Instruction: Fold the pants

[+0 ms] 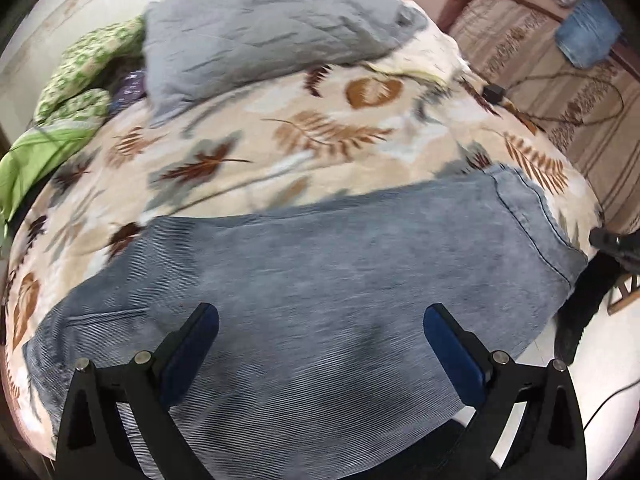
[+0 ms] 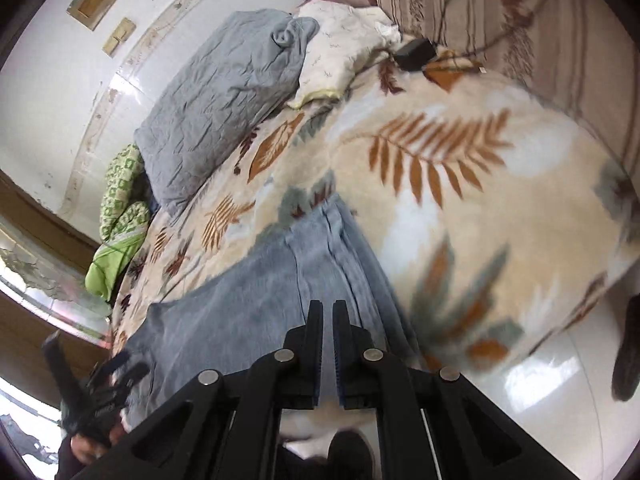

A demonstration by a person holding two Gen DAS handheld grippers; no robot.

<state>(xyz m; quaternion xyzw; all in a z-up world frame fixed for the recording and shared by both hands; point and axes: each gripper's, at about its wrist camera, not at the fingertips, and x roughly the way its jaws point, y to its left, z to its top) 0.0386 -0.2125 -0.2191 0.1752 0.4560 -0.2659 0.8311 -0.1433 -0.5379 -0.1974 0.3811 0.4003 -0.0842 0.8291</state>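
Grey-blue corduroy pants (image 1: 320, 264) lie spread across the near edge of a bed with a leaf-print blanket (image 1: 248, 140). My left gripper (image 1: 320, 328) hovers over the pants, jaws wide apart and empty. In the right wrist view the pants (image 2: 248, 304) lie ahead, with a bunched end (image 2: 340, 240) running up from the fingers. My right gripper (image 2: 328, 312) is nearly closed with a thin gap; pants cloth lies under and between the fingers (image 2: 316, 332). The left gripper (image 2: 100, 384) shows at the lower left of that view.
A grey quilted pillow (image 1: 260, 40) and green patterned bedding (image 1: 80, 76) lie at the far side of the bed. A black charger (image 2: 414, 54) with cable sits near a striped sofa (image 1: 552, 64). White tiled floor (image 2: 540, 392) lies beside the bed.
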